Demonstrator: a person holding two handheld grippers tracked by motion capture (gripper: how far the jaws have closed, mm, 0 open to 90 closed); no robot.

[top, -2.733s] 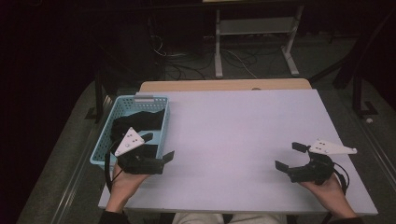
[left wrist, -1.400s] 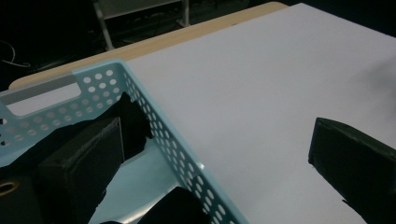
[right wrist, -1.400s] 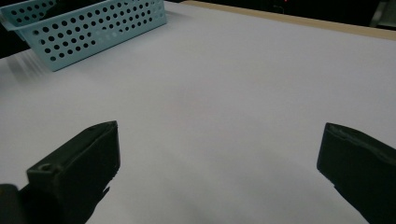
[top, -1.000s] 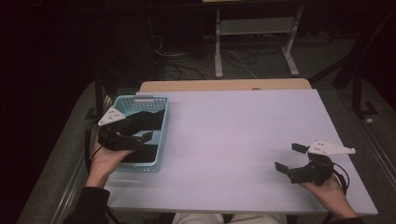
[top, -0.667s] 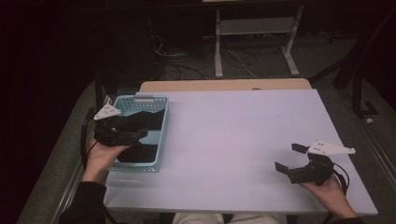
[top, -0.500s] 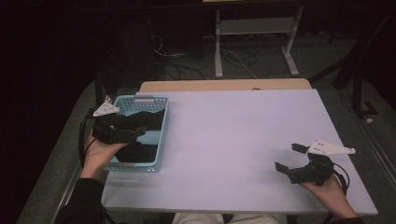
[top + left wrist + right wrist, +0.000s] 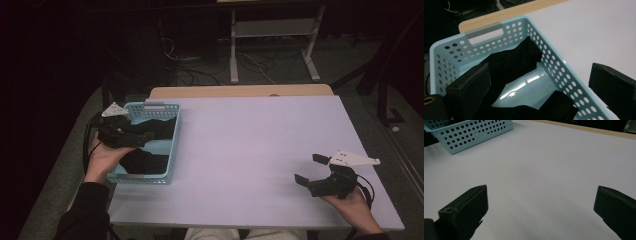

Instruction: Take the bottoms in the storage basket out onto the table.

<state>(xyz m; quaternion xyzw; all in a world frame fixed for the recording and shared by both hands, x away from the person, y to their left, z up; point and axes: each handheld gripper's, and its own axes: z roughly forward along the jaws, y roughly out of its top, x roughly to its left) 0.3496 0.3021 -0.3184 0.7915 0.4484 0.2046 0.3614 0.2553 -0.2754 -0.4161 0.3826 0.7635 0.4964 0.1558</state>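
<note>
Jaws wide on left gripper [image 7: 541, 92] over basket [image 7: 564, 72] – pale table [image 7: 260, 150], dark room

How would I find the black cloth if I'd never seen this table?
Start at the big pale table and go to its left edge, where a light blue basket full of little holes sits. The black cloth lies crumpled inside it, under the open left claw; it's the soft dark thing on the shiny blue bottom.

High view looks down on the whole surface [image 7: 260, 150]; both gripper views sit low, sharing the basket [image 7: 564, 72]
</note>
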